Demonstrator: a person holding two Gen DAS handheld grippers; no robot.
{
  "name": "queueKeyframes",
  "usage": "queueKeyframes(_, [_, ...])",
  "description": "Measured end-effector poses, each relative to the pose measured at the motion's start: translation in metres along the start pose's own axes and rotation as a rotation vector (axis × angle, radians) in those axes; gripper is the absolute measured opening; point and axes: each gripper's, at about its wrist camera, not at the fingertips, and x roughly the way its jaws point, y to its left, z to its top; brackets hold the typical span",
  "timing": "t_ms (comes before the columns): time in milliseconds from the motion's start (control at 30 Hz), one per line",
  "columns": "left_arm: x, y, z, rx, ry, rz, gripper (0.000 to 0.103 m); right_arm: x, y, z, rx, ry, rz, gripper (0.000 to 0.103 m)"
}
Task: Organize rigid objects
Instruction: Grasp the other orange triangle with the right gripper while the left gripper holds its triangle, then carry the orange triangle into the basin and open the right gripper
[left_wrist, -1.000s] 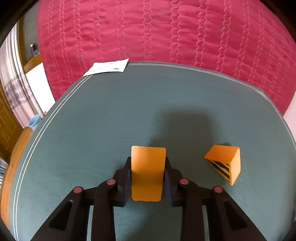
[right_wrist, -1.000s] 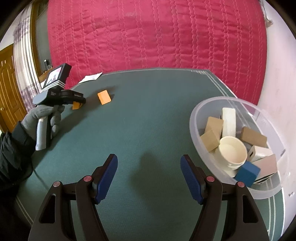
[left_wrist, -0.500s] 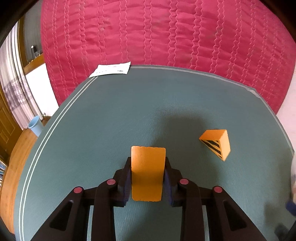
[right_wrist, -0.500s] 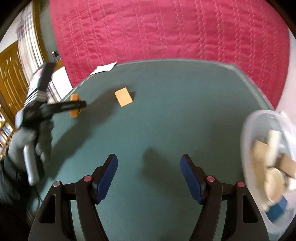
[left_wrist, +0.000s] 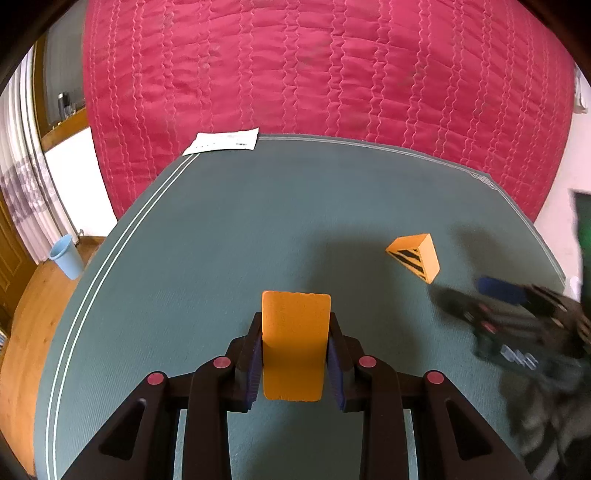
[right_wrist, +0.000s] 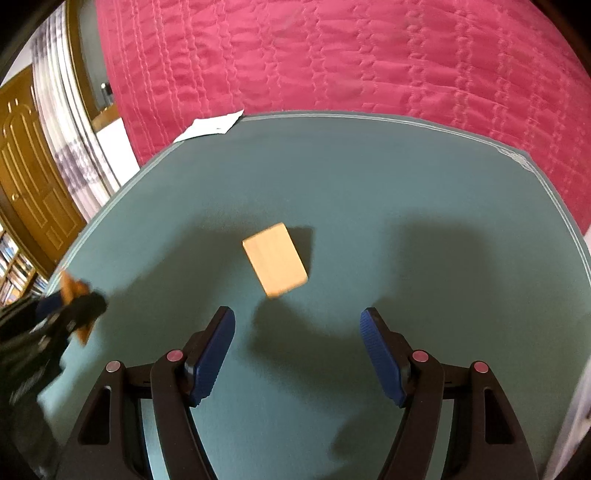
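a lived-in home room: a teal cloth-covered table (left_wrist: 258, 229) stands before a quilted magenta bedspread (left_wrist: 314, 85), with a panelled wooden door (right_wrist: 33, 192), patterned curtains (right_wrist: 70, 136), a wood floor (left_wrist: 29, 314), a blue plastic cup (left_wrist: 67, 256) and bookshelves (right_wrist: 14, 269) at the edge.

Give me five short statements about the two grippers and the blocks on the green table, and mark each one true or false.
1. The left gripper is shut on the plain orange block. True.
2. The right gripper holds a block. False: its jaws stand open with nothing between them.
3. The striped wedge block lies on the green table, apart from both grippers. True.
4. The white paper lies in the middle of the table. False: it sits at the far edge.
5. A clear bowl of blocks shows in the right wrist view. False: none is in view.
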Motion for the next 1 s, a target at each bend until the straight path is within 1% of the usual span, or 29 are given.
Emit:
queueKeyframes(200, [-0.001,0.005,-0.003,-0.022,0.008,-0.017,0.031,0.026,0.018,0.025,-0.047,0.003,-0.033,0.069])
queueKeyframes(267, [-0.001,0.004,-0.004,-0.022,0.008,-0.023,0.032,0.033,0.024,0.030,-0.072,0.005,-0.044,0.060])
queueKeyframes(300, [-0.001,0.004,-0.004,-0.022,0.010,-0.025,0.032,0.035,0.028,0.032,-0.086,0.002,-0.057,0.058])
queueKeyframes(367, [-0.002,0.004,-0.005,-0.022,0.012,-0.028,0.032,0.038,0.033,0.032,-0.112,-0.002,-0.077,0.050])
queueKeyframes(400, [-0.002,0.004,-0.005,-0.022,0.012,-0.029,0.032,0.037,0.035,0.032,-0.121,-0.007,-0.074,0.046])
queueKeyframes(433, [-0.002,0.004,-0.006,-0.023,0.012,-0.029,0.032,0.037,0.036,0.032,-0.124,-0.008,-0.075,0.039])
queueKeyframes(633, [-0.001,0.004,-0.007,-0.025,0.015,-0.024,0.032,0.031,0.031,0.024,-0.112,-0.012,-0.076,0.034])
queueKeyframes(1000, [0.000,-0.001,-0.011,-0.004,0.022,-0.024,0.032,0.003,0.018,-0.008,-0.096,-0.017,-0.055,0.034])
